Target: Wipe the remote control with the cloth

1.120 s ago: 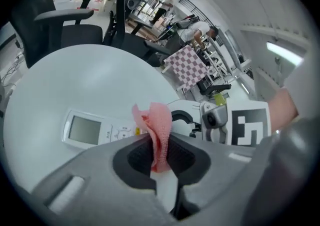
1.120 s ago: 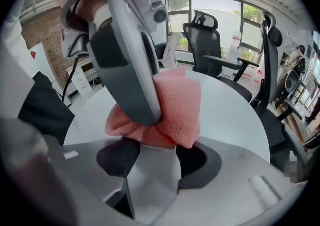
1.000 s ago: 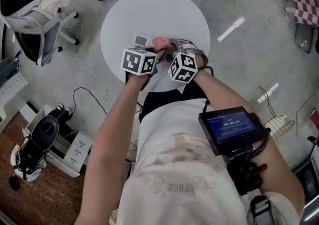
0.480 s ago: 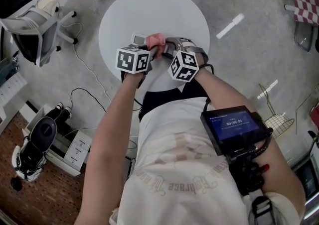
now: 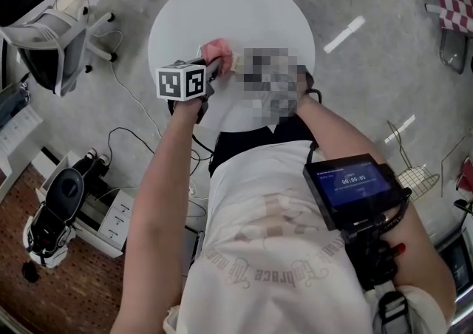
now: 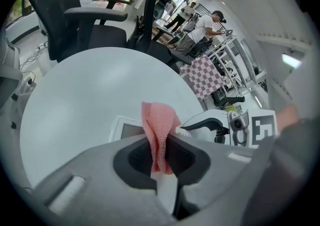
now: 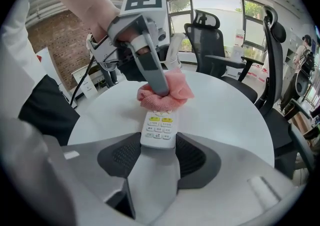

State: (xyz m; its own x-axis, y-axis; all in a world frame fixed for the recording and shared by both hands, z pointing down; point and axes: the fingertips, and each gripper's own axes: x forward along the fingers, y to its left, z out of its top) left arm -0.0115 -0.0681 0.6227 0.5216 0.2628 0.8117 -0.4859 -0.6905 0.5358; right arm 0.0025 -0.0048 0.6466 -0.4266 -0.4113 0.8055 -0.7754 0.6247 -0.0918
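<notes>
Left claw (image 6: 161, 145) clamped on cloth (image 6: 159, 122); right claw (image 7: 159, 152) clamped on remote (image 7: 159, 127) (cloth touches its far end, ahead).

Open-plan office or lab workroom. Ahead of the left gripper (image 6: 160, 142): round white table (image 6: 75, 100), black office chairs (image 6: 90, 20), people (image 6: 202, 22) standing at metal racks (image 6: 235, 55). Ahead of the right gripper (image 7: 158, 137): more swivel chairs (image 7: 212, 35) before tall windows (image 7: 225, 17), brick wall (image 7: 50, 40) off to its left. Below both: bare concrete floor (image 5: 369, 89) with power strips (image 5: 111, 225) and trailing cables (image 5: 137, 109).
</notes>
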